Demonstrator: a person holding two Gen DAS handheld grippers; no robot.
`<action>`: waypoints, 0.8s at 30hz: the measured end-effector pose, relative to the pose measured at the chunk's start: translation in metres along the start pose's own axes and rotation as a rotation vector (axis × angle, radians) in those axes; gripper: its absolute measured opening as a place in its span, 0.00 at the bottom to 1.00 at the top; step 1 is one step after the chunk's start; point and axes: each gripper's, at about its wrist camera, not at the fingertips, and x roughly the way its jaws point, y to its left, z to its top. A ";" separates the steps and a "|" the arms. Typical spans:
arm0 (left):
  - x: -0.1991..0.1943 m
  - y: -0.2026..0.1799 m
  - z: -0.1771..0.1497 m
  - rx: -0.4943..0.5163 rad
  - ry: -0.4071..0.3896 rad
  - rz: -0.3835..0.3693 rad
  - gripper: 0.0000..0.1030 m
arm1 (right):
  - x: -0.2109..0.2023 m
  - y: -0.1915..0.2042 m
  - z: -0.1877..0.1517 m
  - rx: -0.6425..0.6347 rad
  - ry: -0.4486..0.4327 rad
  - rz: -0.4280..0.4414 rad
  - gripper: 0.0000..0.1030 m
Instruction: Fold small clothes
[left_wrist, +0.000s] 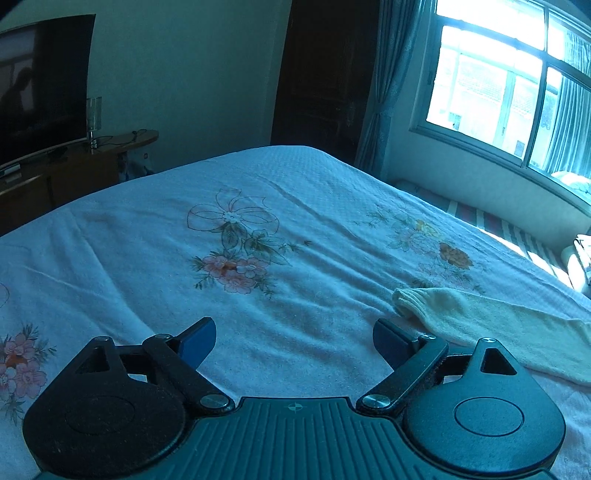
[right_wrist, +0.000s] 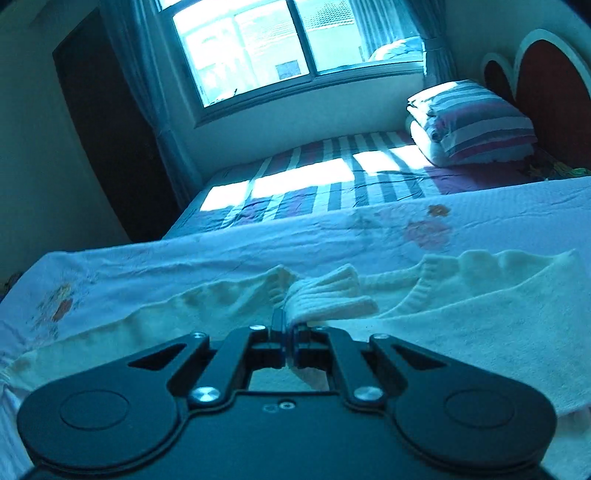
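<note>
A small cream knit sweater (right_wrist: 480, 317) lies flat on the white flowered bedspread (right_wrist: 258, 247). My right gripper (right_wrist: 288, 332) is shut on the ribbed cuff (right_wrist: 328, 295) of one sleeve, holding it over the sweater's body. In the left wrist view the other sleeve (left_wrist: 491, 325) lies stretched out at the right, its cuff (left_wrist: 406, 301) just beyond my right finger. My left gripper (left_wrist: 295, 343) is open and empty, low over the bedspread (left_wrist: 258, 295), to the left of that sleeve.
A striped sheet (right_wrist: 314, 184) and a folded striped quilt (right_wrist: 472, 122) lie beyond the bedspread by the window (right_wrist: 280, 40). In the left wrist view a TV (left_wrist: 40, 88) on a wooden cabinet (left_wrist: 74, 162) stands past the bed's far left edge.
</note>
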 end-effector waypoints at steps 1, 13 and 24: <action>-0.001 0.003 -0.001 0.002 0.004 -0.001 0.89 | 0.006 0.015 -0.009 -0.031 0.018 -0.004 0.05; 0.003 -0.003 -0.007 0.038 0.021 -0.050 0.89 | 0.025 0.062 -0.043 -0.121 0.054 -0.026 0.06; 0.006 -0.080 -0.006 0.045 0.042 -0.179 0.89 | 0.030 0.092 -0.051 -0.155 0.082 0.228 0.34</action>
